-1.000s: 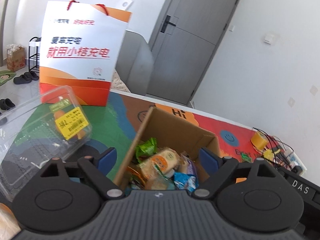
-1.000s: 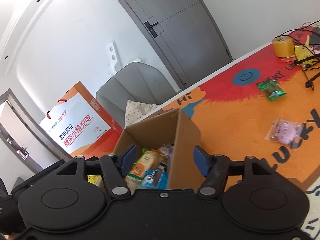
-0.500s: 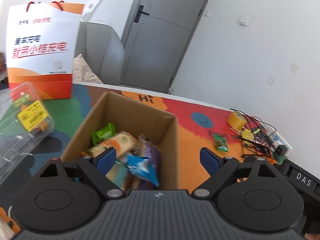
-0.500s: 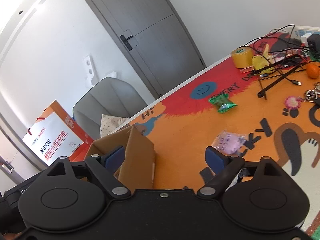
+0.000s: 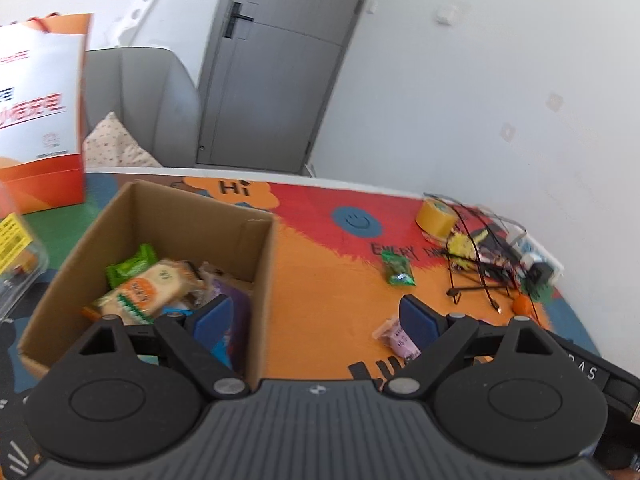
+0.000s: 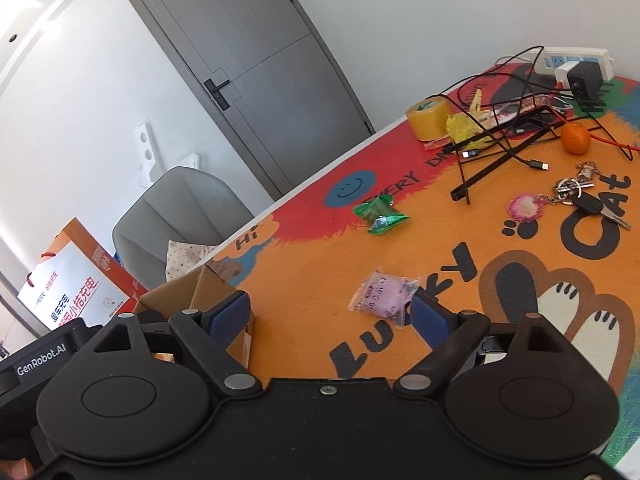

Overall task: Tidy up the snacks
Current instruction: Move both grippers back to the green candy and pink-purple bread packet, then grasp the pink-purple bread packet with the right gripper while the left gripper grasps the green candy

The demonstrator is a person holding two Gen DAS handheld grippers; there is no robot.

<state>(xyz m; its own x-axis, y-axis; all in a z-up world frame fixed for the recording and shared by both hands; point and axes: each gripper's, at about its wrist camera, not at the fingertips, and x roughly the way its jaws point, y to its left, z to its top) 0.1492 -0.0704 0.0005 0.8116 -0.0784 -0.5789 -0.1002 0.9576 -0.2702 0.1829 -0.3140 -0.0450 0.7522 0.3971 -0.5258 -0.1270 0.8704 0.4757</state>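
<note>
Right wrist: right tongs [image 6: 330,314] spread empty, angled down beside pink snack [image 6: 383,295].

black grippers [image 6: 330,318] with blue pads [image 6: 226,314], "genrobot.ai" marking.

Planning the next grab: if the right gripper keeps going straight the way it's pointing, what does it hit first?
Most likely the pink snack packet lying on the orange table mat, just ahead of the open right gripper and toward its right finger. Depth is hard to judge here.
</note>
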